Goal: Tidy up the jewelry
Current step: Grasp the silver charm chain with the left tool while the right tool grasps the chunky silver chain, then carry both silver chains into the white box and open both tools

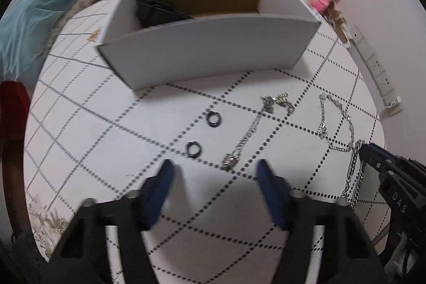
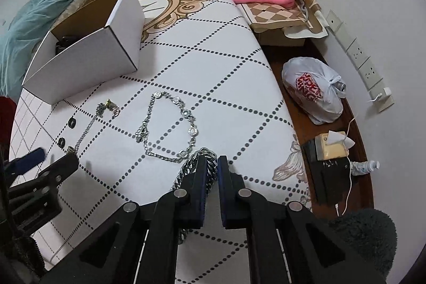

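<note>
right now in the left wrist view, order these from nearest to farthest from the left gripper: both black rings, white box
1. near black ring, just ahead of the left gripper, slightly left of centre.
2. far black ring, farther ahead on the table.
3. white box, at the back, well beyond both rings.

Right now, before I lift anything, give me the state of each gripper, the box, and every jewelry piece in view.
left gripper: open, hovering over the table, holding nothing
right gripper: shut on the thick chain
thick chain: pinched at one end, rest lying on the table
white box: open-topped, upright, a dark item inside
two black rings: flat on the table, apart
thin chain: stretched out, untouched
medallion necklace: spread in a loop, untouched
</note>
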A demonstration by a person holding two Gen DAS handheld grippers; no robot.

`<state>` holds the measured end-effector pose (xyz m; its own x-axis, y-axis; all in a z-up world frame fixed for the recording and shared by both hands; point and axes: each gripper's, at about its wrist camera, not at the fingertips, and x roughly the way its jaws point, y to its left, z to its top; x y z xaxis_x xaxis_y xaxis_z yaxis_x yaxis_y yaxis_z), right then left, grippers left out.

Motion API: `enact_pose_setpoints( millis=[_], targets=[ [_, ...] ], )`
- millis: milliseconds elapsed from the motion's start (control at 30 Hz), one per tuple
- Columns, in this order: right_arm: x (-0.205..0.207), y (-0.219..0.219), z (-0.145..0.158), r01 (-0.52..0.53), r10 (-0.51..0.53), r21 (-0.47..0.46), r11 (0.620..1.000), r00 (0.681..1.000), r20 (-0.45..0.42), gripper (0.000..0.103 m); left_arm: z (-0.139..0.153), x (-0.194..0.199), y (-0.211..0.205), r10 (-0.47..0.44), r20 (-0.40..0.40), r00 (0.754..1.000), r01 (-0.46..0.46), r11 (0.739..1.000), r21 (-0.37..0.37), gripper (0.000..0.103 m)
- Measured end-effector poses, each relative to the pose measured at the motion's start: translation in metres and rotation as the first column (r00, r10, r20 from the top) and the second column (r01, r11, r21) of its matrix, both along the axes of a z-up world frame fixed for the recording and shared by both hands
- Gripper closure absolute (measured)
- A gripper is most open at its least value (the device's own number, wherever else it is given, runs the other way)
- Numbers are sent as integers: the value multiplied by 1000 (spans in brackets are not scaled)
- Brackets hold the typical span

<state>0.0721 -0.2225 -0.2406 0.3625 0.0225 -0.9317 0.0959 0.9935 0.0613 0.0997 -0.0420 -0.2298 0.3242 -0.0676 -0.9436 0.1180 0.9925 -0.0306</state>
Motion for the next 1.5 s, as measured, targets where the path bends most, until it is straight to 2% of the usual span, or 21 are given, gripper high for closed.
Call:
enact_pose_setpoints(
  millis=[33,100,167,233,467,633,833,967,1167,1267,1367,1500],
  targets=[
    [0,-2,0,2,-2,-1,1000,1000,0,95,0,0,-2,-7,13,1000,7,1000,13,55],
    [1,-3,0,8,-8,-3,1000,1000,1,95,1,-1,-7,-30,32,999,29,999,17,67],
    [1,-4,0,9,-9,-4,1000,1000,1,95,3,1,-10,-42,41,998,42,999,15,85],
    [0,-5,0,11,-11,-3,1000,1000,1,95,4,1,-12,-50,44,998,50,999,7,94],
    [-6,-11,16,22,-25,80,997,999,29,95,15,-11,3,-40,50,998,43,997,-63,94],
    [-9,-11,46,-3,-12,173,985,997,81,95,46,-28,20,-18,71,997,27,991,-131,94],
    [-2,-3,87,-57,23,245,968,989,143,95,91,-30,37,0,126,992,25,980,-197,94],
    [11,4,111,-99,48,289,952,983,178,95,122,-15,36,-10,176,984,47,977,-207,94],
    [43,23,151,-179,103,311,933,964,245,95,176,11,48,-15,265,964,78,971,-227,94],
    [60,32,166,-207,121,318,925,955,271,95,194,26,54,-11,296,955,83,969,-232,94],
    [80,41,174,-226,136,319,920,950,281,95,208,47,59,-7,316,949,84,970,-230,94],
    [110,52,173,-244,160,332,911,952,260,95,207,75,64,-3,307,952,75,971,-226,94]
  ],
)
